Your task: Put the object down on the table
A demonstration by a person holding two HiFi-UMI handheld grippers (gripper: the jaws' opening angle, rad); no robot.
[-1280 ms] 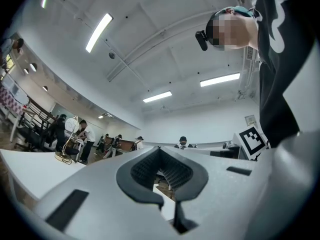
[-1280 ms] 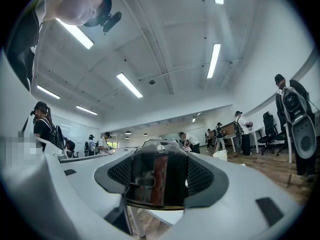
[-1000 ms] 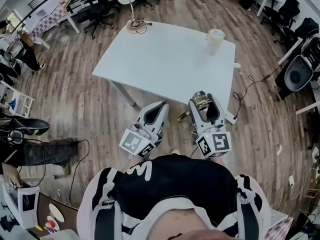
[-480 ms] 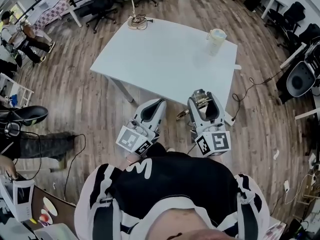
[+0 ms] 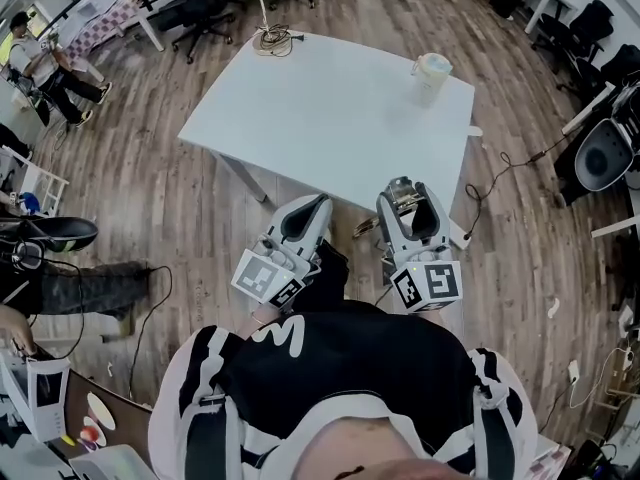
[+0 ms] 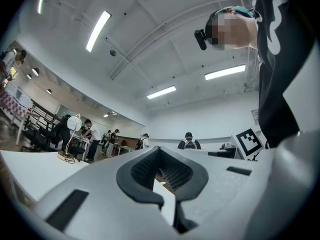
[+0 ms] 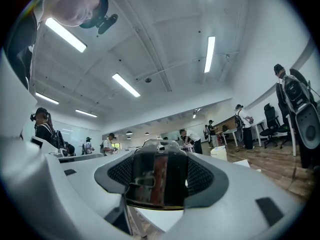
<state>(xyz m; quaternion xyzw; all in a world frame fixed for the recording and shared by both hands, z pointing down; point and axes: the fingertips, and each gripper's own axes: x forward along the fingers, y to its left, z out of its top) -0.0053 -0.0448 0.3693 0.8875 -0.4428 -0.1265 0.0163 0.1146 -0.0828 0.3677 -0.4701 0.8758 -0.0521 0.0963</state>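
While my left claw (image 5: 308, 213) hangs by the near edge of the tabletop (image 5: 320, 118) with its jaws drawn together on nothing, it has no part in the job that I can see; to its right, my right claw (image 5: 408, 206) carries the load, its jaws clamped on the object (image 7: 157, 176), a dark, shiny metal piece seated between them; I judge the task barely begun, since the object is held in the air at about the tabletop's near edge and touches no surface; left to do, as I read it: reach out over the white top, bring the claw down until the piece rests on it, part the jaws, draw back; as for heading, the head view shows the object poking out past the claw tips, away from me and toward the tabletop; in the right gripper view it stands taller than it is wide, so I take its long axis to run up and down between the jaws, crosswise to the way they close, though part of it is hidden inside the claw and I would not swear to it; farther right, near the far right corner, a pale cup (image 5: 431, 71) stands well apart from where I would set down.
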